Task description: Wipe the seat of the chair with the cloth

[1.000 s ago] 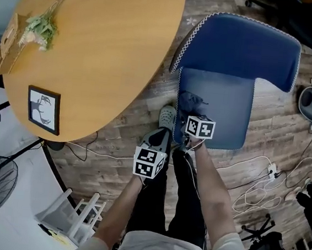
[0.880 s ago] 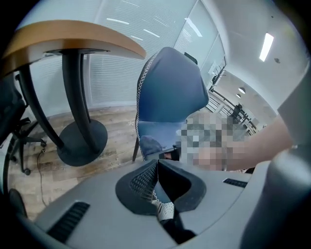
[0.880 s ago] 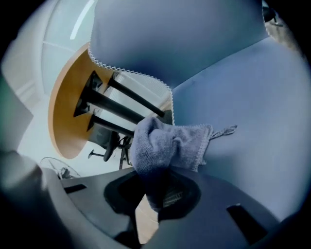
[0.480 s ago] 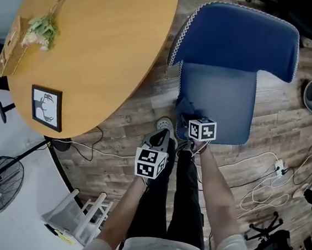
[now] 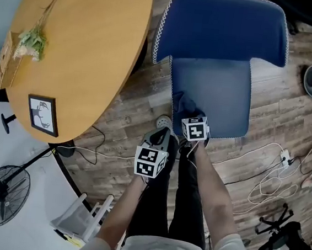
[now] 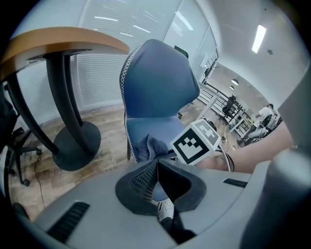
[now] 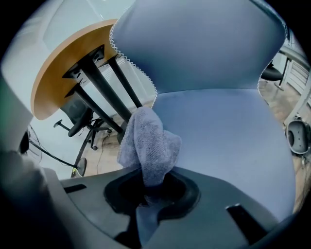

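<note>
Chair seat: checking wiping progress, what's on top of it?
Only the cloth, pinched in the right gripper, at the front corner nearest the table. The seat patch beneath the cloth is covered.

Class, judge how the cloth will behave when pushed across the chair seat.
Probably floppy: the cloth sits in soft folds at the right claw. Likely light, since one pinch holds it. It may bunch up on the fabric seat.
</note>
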`<state>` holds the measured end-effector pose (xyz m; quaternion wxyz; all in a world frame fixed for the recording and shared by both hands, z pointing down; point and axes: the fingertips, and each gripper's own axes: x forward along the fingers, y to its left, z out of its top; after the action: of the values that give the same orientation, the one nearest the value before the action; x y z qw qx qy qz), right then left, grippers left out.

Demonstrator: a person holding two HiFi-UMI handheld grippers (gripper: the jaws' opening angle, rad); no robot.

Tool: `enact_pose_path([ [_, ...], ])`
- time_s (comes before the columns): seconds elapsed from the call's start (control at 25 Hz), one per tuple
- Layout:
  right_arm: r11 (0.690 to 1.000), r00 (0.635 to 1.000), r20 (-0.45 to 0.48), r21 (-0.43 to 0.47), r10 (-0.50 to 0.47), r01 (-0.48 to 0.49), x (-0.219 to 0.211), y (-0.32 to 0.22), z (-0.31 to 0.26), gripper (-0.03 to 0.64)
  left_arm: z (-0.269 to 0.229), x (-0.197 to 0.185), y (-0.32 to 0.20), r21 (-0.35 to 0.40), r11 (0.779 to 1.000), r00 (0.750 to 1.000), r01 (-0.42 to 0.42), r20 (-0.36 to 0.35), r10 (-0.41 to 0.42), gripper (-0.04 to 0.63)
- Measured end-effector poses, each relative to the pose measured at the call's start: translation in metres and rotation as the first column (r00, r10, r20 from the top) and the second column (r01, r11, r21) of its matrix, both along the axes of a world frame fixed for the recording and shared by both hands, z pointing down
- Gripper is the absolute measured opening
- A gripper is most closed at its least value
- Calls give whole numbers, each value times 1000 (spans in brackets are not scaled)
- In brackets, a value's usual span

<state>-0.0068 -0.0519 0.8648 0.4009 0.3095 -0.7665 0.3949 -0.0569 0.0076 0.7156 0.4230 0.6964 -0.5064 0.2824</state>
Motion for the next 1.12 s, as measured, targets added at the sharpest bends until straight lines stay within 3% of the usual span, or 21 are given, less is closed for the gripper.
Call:
enact_pose_path([
  [0.32,998,995,-81,41,50,-47,64,-13,4,58,-3,22,-14,17,999,999,-33,-5,33,28],
  [1.12,992,986,-120,69,116,-109,144,-33,6,58,-4,51,-16,10,997,997,-75,8,75,28],
])
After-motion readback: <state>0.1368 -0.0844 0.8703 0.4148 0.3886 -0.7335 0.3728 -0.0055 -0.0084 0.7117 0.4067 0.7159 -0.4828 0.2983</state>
